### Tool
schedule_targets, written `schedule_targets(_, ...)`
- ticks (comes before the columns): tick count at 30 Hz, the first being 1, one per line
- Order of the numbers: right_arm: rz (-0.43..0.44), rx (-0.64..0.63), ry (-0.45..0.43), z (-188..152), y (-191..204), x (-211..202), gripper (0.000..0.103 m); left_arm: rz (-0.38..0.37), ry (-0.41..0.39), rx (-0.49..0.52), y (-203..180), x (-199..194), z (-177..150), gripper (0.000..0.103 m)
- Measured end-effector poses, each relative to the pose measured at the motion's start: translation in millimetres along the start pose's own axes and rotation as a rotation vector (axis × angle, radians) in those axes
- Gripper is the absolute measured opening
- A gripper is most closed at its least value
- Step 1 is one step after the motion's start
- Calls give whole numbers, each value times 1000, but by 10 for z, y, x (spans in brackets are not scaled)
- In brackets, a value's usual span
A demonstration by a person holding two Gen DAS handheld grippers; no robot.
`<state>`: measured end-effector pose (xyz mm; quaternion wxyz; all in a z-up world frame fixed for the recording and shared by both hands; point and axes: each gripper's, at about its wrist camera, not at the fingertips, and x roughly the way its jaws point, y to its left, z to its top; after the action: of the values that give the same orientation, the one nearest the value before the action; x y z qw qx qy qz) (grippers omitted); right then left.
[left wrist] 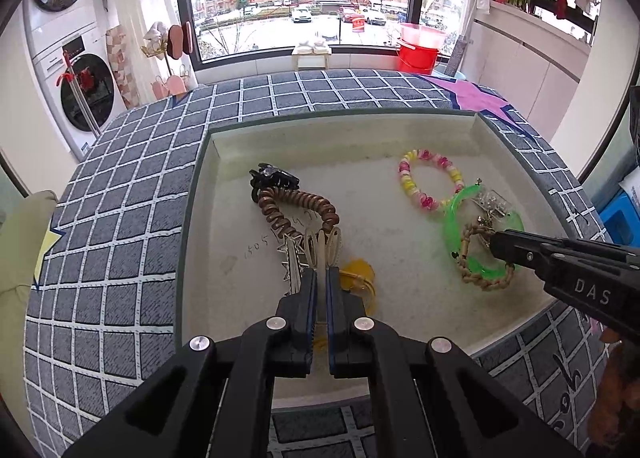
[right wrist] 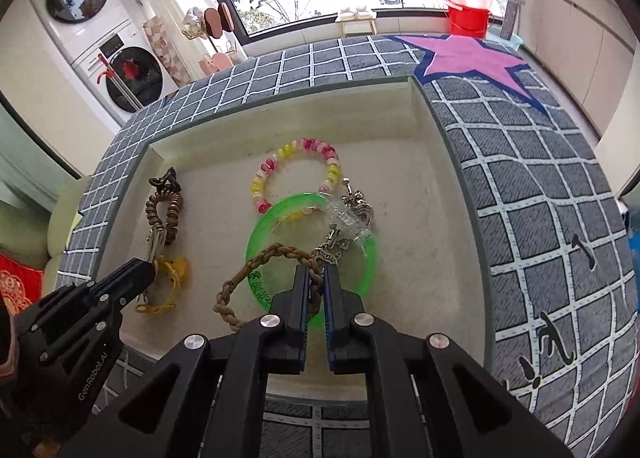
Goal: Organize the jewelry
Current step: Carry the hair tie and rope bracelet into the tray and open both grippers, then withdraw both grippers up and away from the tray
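A cream tray (left wrist: 340,120) (right wrist: 280,98) holds the jewelry. My left gripper (left wrist: 321,272) (right wrist: 150,264) is shut on a cream looped clip (left wrist: 325,246) beside a silver star charm (left wrist: 291,258), at the end of a brown coil bracelet (left wrist: 298,204) (right wrist: 170,210). A yellow piece (left wrist: 358,272) (right wrist: 172,270) lies under it. My right gripper (right wrist: 316,278) (left wrist: 494,242) is shut on a braided tan cord bracelet (right wrist: 256,262) (left wrist: 470,276) with a silver crown charm (right wrist: 330,252). The cord lies over a green bangle (right wrist: 280,210) (left wrist: 452,218). A pink-yellow bead bracelet (right wrist: 296,150) (left wrist: 412,178) lies behind.
The tray rests on a grey checked cloth (left wrist: 120,218) (right wrist: 540,198) with a pink star (right wrist: 460,54). A clear clip (right wrist: 352,222) lies on the bangle. Stacked washing machines (left wrist: 76,70), a red bucket (left wrist: 418,54) and a window stand beyond.
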<state>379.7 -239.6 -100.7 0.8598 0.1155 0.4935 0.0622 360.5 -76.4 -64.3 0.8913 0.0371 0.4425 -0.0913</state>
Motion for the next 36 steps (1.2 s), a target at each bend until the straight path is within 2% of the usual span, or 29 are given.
schedule_targets(2, 21, 15, -4, 6, -19, -30, 11, -2, -4, 1, -8, -17, 1, 17)
schedule_targets(4, 35, 23, -4, 9, -21, -55, 28, -4, -7, -1, -16, -34, 3, 17)
schedule_targets(5, 41, 22, -9, 11, -16, -75, 45, -3, -10, -3, -19, -42, 6, 17)
schedule_targets(6, 41, 19, -20, 11, -6, -102, 53, -1, -13, -5, -25, -53, 10, 17)
schedule_targets(14, 9, 34, -96, 45, -60, -371, 53, 37, -73, 13, -86, -232, 79, 17)
schedule_targets(19, -16, 39, -96, 54, -142, -435, 54, 28, -46, -36, -12, -222, 140, 17)
schedule_targets(24, -27, 47, -93, 40, -202, -453, 54, 63, -52, -29, 4, -264, 146, 17)
schedule_targets(36, -42, 46, -88, 48, -234, -494, 56, 69, -63, -52, 102, -392, 203, 17)
